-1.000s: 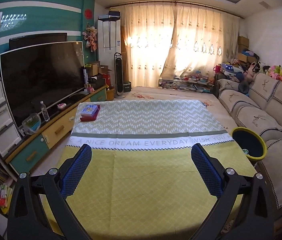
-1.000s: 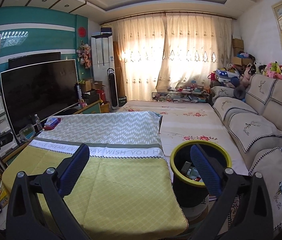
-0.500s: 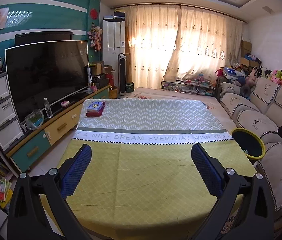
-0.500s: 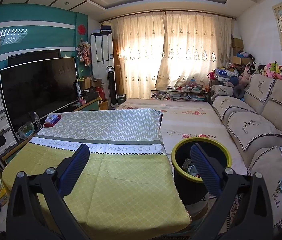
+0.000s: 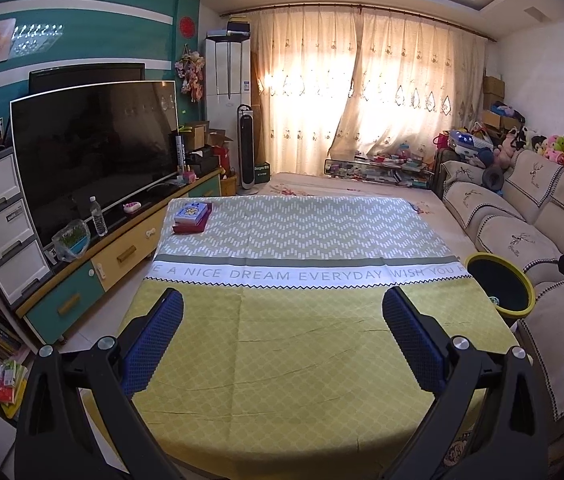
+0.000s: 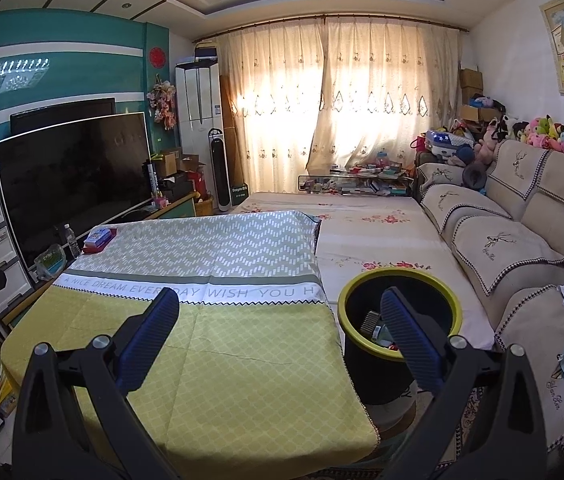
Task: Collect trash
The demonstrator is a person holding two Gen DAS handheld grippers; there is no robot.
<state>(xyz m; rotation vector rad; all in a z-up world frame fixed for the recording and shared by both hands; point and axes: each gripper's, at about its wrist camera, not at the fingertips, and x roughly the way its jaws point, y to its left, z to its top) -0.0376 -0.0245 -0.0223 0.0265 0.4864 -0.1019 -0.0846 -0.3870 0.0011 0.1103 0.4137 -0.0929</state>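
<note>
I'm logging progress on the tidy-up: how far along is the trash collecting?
Looks nearly done: the trash bin beside the table holds several items, and the tablecloth is bare apart from a stack of boxes at its far corner. Nothing is in hand; the left hand-held gripper and right hand-held gripper are both open and empty. No loose trash is visible on the table.

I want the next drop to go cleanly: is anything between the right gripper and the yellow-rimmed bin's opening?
Nothing visible. The right gripper, jaws open and empty, looks straight at the bin beside the table; the opening is uncovered, with trash already inside.
</note>
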